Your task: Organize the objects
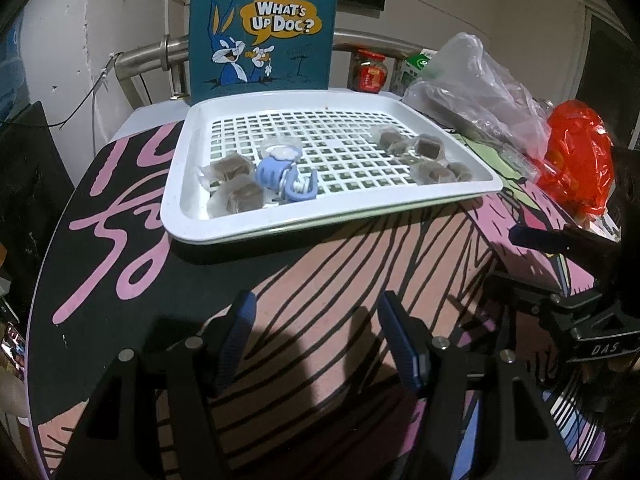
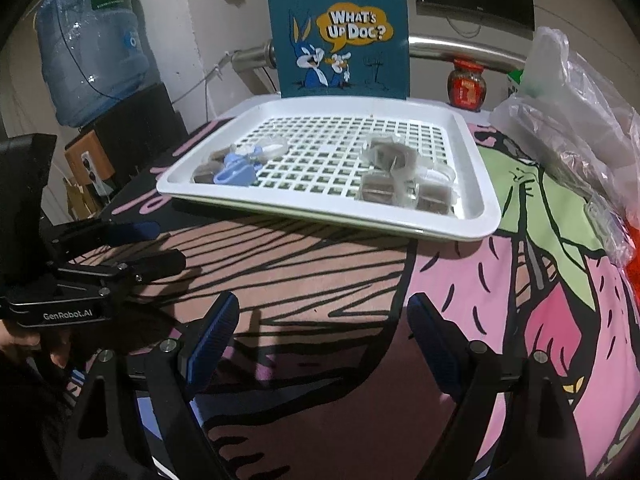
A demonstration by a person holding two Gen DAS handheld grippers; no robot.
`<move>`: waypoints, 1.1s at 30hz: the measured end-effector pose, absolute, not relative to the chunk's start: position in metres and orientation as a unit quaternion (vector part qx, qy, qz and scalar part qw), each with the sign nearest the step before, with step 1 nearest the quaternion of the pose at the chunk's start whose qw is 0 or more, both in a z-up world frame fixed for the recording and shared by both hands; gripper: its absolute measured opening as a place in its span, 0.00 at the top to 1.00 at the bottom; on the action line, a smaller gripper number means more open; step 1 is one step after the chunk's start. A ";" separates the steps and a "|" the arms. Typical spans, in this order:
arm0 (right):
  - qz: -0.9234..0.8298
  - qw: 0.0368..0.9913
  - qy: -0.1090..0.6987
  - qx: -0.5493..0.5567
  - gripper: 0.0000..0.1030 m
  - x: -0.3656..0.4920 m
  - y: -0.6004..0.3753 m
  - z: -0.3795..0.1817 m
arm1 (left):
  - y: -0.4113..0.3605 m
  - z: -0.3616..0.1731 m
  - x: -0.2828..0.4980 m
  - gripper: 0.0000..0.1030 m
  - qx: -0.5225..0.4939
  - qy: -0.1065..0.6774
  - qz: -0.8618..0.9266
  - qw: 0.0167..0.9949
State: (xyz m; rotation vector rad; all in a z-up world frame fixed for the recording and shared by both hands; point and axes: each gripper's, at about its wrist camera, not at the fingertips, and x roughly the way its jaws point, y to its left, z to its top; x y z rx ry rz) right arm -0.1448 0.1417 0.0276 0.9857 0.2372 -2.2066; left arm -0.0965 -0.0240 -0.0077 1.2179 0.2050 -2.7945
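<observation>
a white slotted tray (image 1: 224, 224) (image 2: 320, 210) sits on the cartoon-printed tablecloth (image 1: 328, 280) (image 2: 500, 300), in front of a teal "what's up doc?" bag (image 1: 264, 28) (image 2: 340, 32). in the tray, a blue hair claw clip (image 1: 286, 180) (image 2: 236, 172) lies toward the left side, touching a few clear-wrapped brown cubes (image 1: 236, 188) (image 2: 204, 176) and a clear empty cup (image 1: 282, 148) (image 2: 272, 145). a second cluster of wrapped cubes (image 1: 424, 156) (image 2: 404, 184) lies toward the right side of the tray, well apart from the clip.

the left gripper (image 1: 316, 340) (image 2: 160, 246) hovers over the cloth short of the tray, fingers spread wide with nothing between them. the right gripper (image 2: 324, 340) (image 1: 532, 236) hangs beside it, also short of the tray, its blue pads (image 2: 212, 336) wide apart and bare.

to the right of the tray lie a crumpled clear plastic bag (image 1: 472, 88) (image 2: 568, 120) and a red plastic bag (image 1: 576, 160); a red-labelled jar (image 1: 370, 70) (image 2: 467, 86) stands behind.
</observation>
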 end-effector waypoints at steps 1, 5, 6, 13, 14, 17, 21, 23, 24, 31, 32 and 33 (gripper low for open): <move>-0.851 0.348 0.092 0.383 0.16 -0.145 0.142 0.027 | -0.024 -0.008 -0.096 0.39 0.399 0.067 -0.913 0.043; -0.850 0.343 0.092 0.388 0.16 -0.147 0.142 0.025 | -0.023 -0.009 -0.097 0.39 0.402 0.066 -0.912 0.043; -0.850 0.343 0.093 0.389 0.16 -0.146 0.142 0.025 | -0.023 -0.010 -0.097 0.39 0.404 0.067 -0.911 0.043; -0.848 0.340 0.096 0.396 0.16 -0.147 0.140 0.023 | -0.024 -0.013 -0.099 0.39 0.414 0.071 -0.906 0.044; -0.848 0.339 0.097 0.396 0.16 -0.147 0.140 0.023 | -0.025 -0.014 -0.100 0.39 0.416 0.071 -0.905 0.044; -0.846 0.339 0.098 0.400 0.16 -0.148 0.140 0.021 | -0.025 -0.015 -0.101 0.39 0.420 0.070 -0.904 0.045; -0.844 0.336 0.099 0.406 0.16 -0.149 0.140 0.020 | -0.025 -0.015 -0.100 0.39 0.421 0.069 -0.903 0.045; -0.843 0.334 0.098 0.411 0.16 -0.151 0.140 0.018 | -0.025 -0.015 -0.100 0.39 0.421 0.069 -0.903 0.045; -0.842 0.332 0.098 0.414 0.16 -0.151 0.140 0.017 | -0.024 -0.015 -0.100 0.39 0.421 0.068 -0.903 0.045; -0.839 0.328 0.099 0.422 0.16 -0.153 0.140 0.014 | -0.023 -0.015 -0.101 0.37 0.422 0.066 -0.903 0.044; -0.839 0.328 0.100 0.422 0.15 -0.153 0.140 0.014 | -0.022 -0.015 -0.101 0.36 0.423 0.064 -0.903 0.044; -0.838 0.329 0.100 0.423 0.15 -0.153 0.139 0.014 | -0.021 -0.016 -0.102 0.34 0.424 0.061 -0.902 0.043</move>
